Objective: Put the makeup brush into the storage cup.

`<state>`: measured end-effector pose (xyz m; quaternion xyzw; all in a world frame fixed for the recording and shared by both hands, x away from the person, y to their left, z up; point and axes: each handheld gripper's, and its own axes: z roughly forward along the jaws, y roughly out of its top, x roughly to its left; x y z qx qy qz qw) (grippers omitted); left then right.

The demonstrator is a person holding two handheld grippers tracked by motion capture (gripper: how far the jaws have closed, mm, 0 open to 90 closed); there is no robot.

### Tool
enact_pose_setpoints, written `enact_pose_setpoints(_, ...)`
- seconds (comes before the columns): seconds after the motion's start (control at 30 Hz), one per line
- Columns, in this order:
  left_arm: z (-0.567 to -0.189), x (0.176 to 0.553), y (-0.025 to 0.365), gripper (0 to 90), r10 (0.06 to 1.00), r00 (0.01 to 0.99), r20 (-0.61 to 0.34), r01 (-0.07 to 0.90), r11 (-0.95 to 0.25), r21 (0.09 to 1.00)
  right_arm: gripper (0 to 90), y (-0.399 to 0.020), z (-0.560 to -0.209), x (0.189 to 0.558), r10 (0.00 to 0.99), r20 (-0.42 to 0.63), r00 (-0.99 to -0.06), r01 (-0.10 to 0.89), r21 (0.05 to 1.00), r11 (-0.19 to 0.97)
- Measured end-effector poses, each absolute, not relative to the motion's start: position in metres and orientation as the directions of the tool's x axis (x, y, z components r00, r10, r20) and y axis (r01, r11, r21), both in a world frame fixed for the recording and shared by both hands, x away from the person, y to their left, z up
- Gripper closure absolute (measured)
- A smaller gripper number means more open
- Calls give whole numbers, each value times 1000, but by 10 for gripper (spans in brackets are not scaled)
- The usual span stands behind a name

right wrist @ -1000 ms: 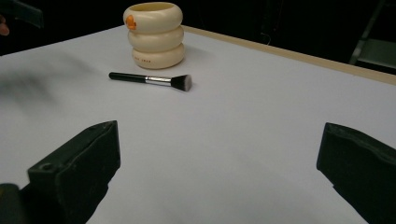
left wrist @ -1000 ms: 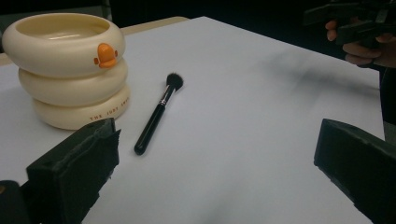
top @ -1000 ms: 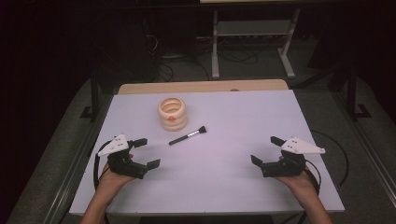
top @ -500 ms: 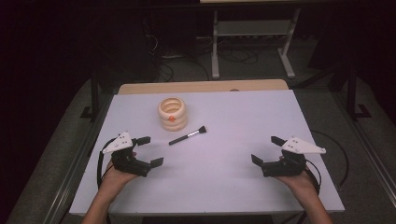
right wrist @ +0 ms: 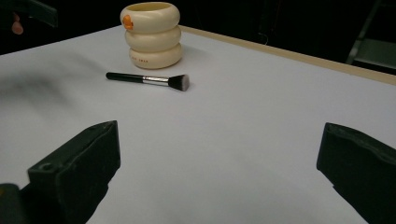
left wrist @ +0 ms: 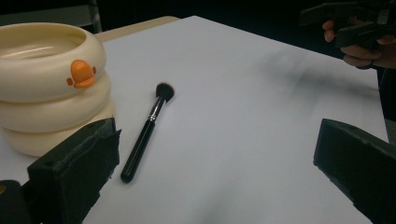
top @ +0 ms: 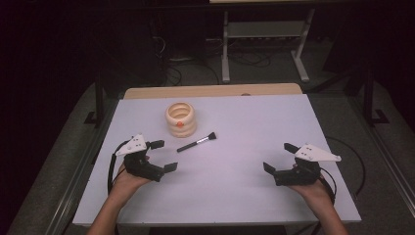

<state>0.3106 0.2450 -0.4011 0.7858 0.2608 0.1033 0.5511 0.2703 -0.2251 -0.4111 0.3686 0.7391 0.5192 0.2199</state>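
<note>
Both grippers are low over the white tabletop [top: 235, 147] near its front edge, one in each of the person's hands. The left gripper [top: 163, 155] sits at the near left, its fingers [left wrist: 74, 163] spread wide with nothing between them, angled toward the middle of the surface. Over on the near right, the right gripper [top: 279, 157] mirrors it, fingers [right wrist: 77, 161] likewise released and empty, pointing back toward the left.

Up ahead, in the far left part of the tabletop, stands a cream holder [top: 180, 119] shaped like three stacked rings, upright, with a small orange duck-bill mark [left wrist: 81, 74] on its top ring. Just beside it, toward the centre, lies a makeup brush [top: 197, 142] flat on the surface, apart from the holder. It has a black handle, a silver ferrule and a dark bristle head. In the high view the bristles point up and to the right, the handle end toward the left gripper.

From the left gripper view, the brush lies ahead near the left finger, with the holder behind that finger. The right gripper view has brush and holder well ahead, across open tabletop.
</note>
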Motion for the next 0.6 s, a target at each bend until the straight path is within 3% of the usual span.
enact_pose_setpoints(0.6,-401,319,240,0,515,848,-126,291,-255,922,0,-225,-411,270,774,59,-631,315,931,185)
